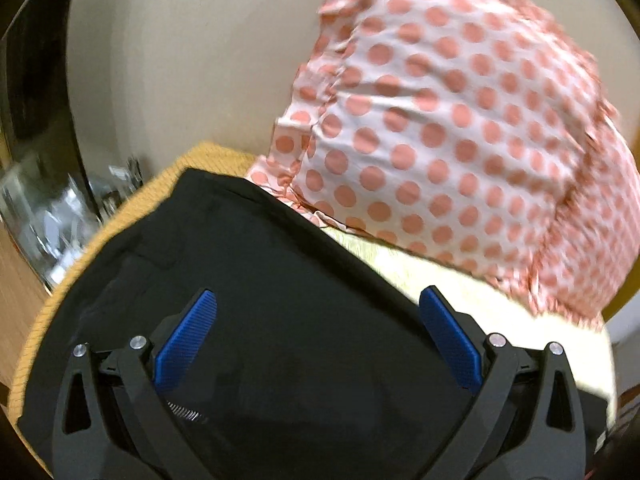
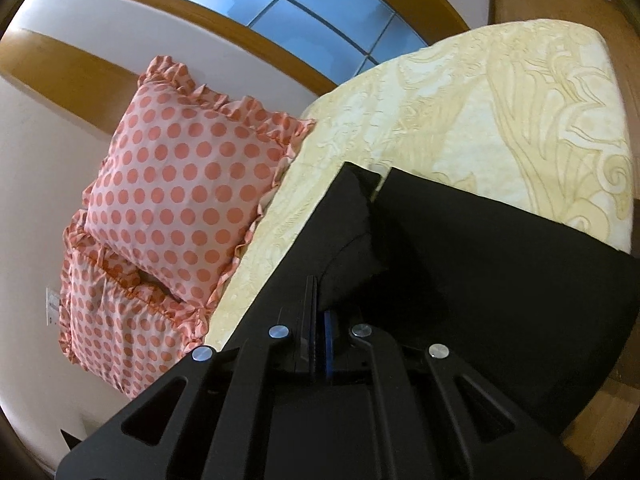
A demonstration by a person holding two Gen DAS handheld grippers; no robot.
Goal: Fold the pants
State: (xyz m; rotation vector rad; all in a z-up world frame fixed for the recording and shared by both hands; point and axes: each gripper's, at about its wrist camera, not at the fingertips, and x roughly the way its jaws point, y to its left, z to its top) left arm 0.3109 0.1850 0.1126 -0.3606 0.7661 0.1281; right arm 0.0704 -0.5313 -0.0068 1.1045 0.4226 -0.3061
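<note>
Black pants [image 2: 480,248] lie on the cream bed [image 2: 460,112] beside spotted pillows [image 2: 180,184]. The right gripper [image 2: 318,300] pinches a fold of them; the left gripper [image 1: 318,304] hovers above with fingers wide.

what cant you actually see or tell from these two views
- Left wrist: the open left gripper and its frame cover the black pants' near part.
- Left wrist: motion blur smears the shiny clutter at far left.
- Right wrist: the shut right gripper hides the pinched fabric.
</note>
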